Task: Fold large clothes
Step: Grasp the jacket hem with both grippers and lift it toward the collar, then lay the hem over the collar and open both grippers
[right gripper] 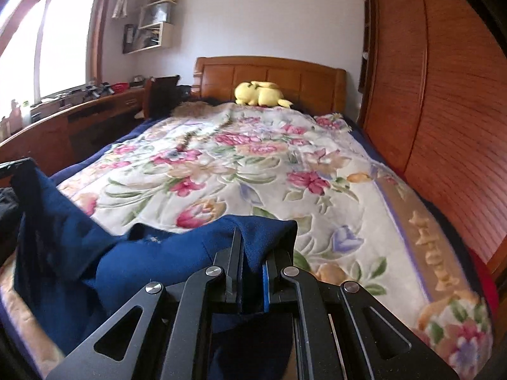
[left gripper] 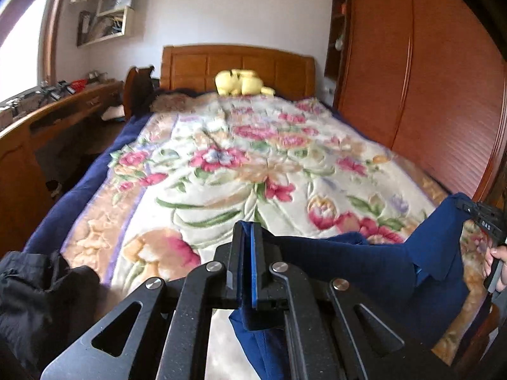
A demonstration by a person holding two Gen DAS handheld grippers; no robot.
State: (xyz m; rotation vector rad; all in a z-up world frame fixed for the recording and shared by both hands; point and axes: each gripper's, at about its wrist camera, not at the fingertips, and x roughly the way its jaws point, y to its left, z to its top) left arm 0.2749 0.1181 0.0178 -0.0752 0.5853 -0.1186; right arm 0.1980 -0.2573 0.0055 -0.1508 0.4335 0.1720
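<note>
A dark blue garment (left gripper: 364, 259) hangs stretched between my two grippers above the foot of the bed. My left gripper (left gripper: 248, 231) is shut on one edge of it, and the cloth drops below the fingers. My right gripper (right gripper: 253, 240) is shut on the other edge, with blue cloth (right gripper: 158, 262) draped over its fingers and sagging to the left. In the left wrist view the right gripper (left gripper: 484, 218) shows at the far right, held by a hand. In the right wrist view the left gripper (right gripper: 16, 166) shows at the far left edge.
The bed carries a floral blanket (left gripper: 253, 164) over a navy sheet. A yellow plush toy (right gripper: 259, 93) lies by the wooden headboard (left gripper: 237, 66). A wooden wardrobe (left gripper: 412, 79) stands to the right and a cluttered desk (left gripper: 63, 101) to the left. A black garment (left gripper: 38, 291) lies at the bed's near left corner.
</note>
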